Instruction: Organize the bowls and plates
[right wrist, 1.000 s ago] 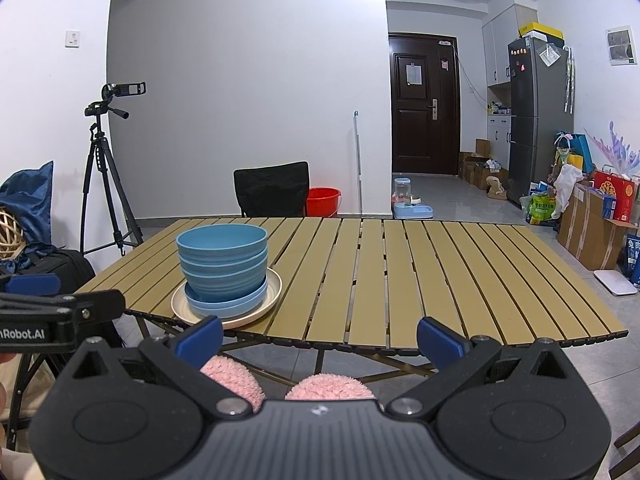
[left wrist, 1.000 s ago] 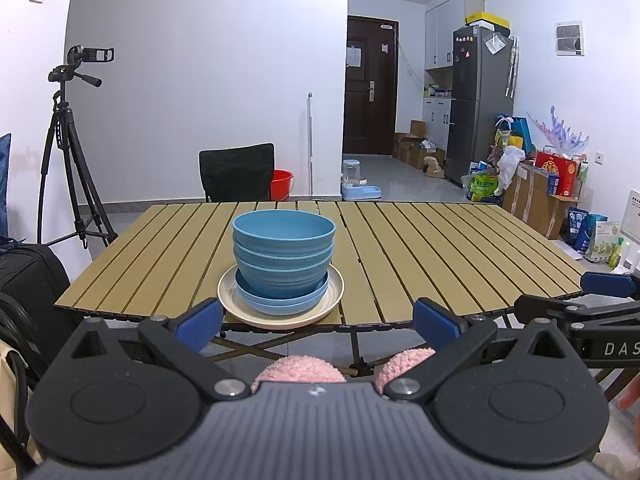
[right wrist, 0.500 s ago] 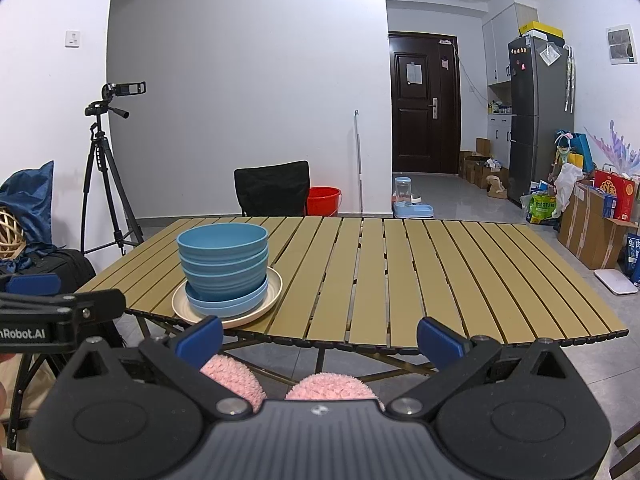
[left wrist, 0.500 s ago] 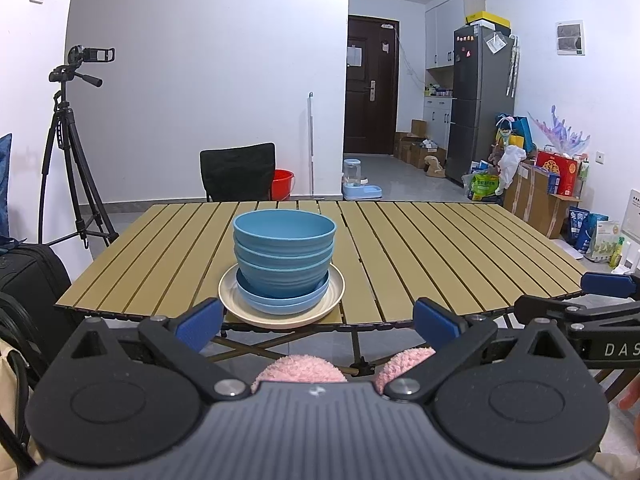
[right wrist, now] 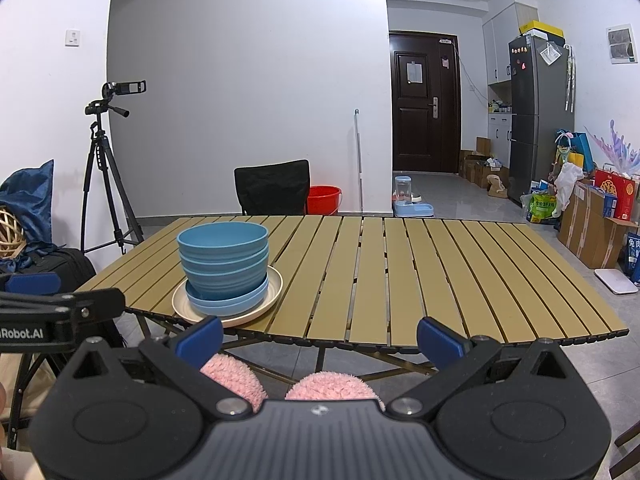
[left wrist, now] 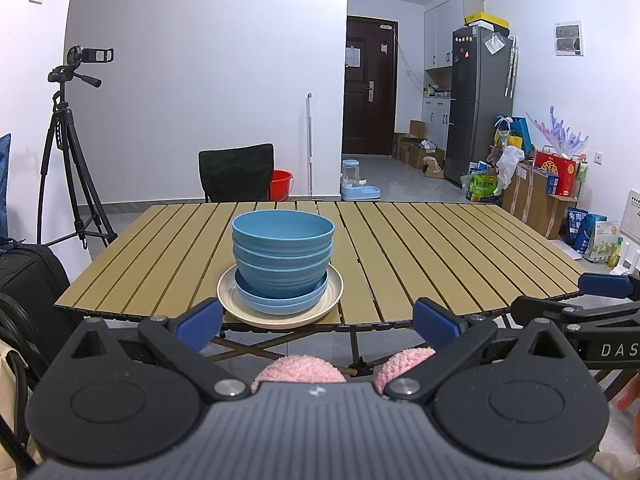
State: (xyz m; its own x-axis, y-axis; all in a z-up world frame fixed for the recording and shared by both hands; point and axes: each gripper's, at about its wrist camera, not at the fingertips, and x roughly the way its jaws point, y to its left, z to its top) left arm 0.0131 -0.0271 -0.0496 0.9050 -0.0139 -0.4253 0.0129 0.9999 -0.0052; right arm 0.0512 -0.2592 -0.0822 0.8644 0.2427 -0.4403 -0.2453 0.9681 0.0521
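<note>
- Stacked blue plastic bowls (left wrist: 283, 252) sit on blue plates inside a cream round plate (left wrist: 280, 312), near the slatted wooden tabletop (left wrist: 420, 256) front edge.
- Left gripper (left wrist: 316, 322) and right gripper (right wrist: 320, 336): fingers spread wide, empty, short of the tabletop.

White walls, grey tile floor (right wrist: 460, 216), dark door (right wrist: 422, 102), slatted table (right wrist: 400, 272), black chair (right wrist: 272, 186).

three blue bowls (left wrist: 283, 236), two blue plates (left wrist: 280, 300), one cream plate (left wrist: 256, 316).
</note>
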